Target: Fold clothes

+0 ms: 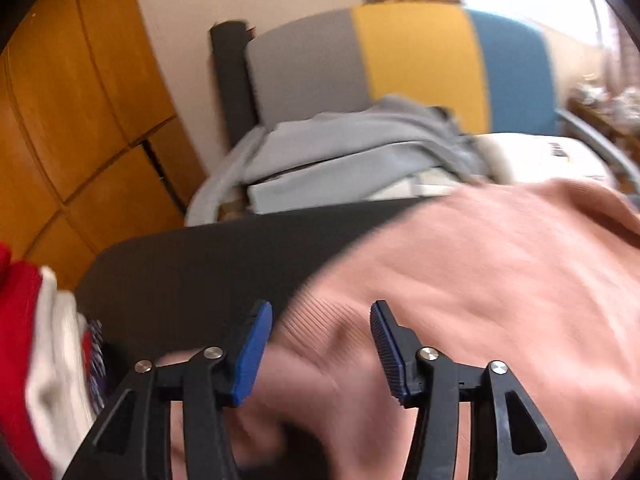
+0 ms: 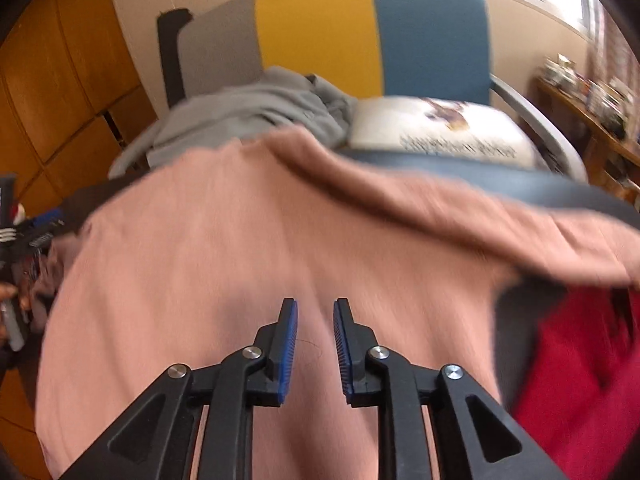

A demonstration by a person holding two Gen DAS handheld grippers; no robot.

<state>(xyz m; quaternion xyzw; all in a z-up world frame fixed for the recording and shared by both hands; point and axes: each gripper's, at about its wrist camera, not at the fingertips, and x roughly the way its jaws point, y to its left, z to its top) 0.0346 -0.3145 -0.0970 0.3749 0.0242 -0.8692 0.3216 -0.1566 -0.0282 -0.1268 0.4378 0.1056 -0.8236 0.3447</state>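
The left claw [image 1: 320, 352] stands spread over the near left edge of a pink sweater [image 1: 480, 280], its blue pads [image 1: 252, 356] apart with the knit below and between them but not pinched. The right claw [image 2: 315, 350] is parted only a little, nothing gripped, hovering above the middle of the same sweater [image 2: 240, 260], which lies spread on a dark surface [image 1: 200, 264].

The left wrist view alone shows a red and white garment [image 1: 36, 360] heaped at the surface's left edge. The right wrist view alone shows a sleeve [image 2: 440, 216] folded across the sweater's far side, a red garment [image 2: 580, 380] to the right, and the other tool in a hand [image 2: 8, 300] at far left. Both views show a grey, yellow and blue chair [image 2: 340, 32] beyond, bearing grey clothing [image 2: 248, 116].
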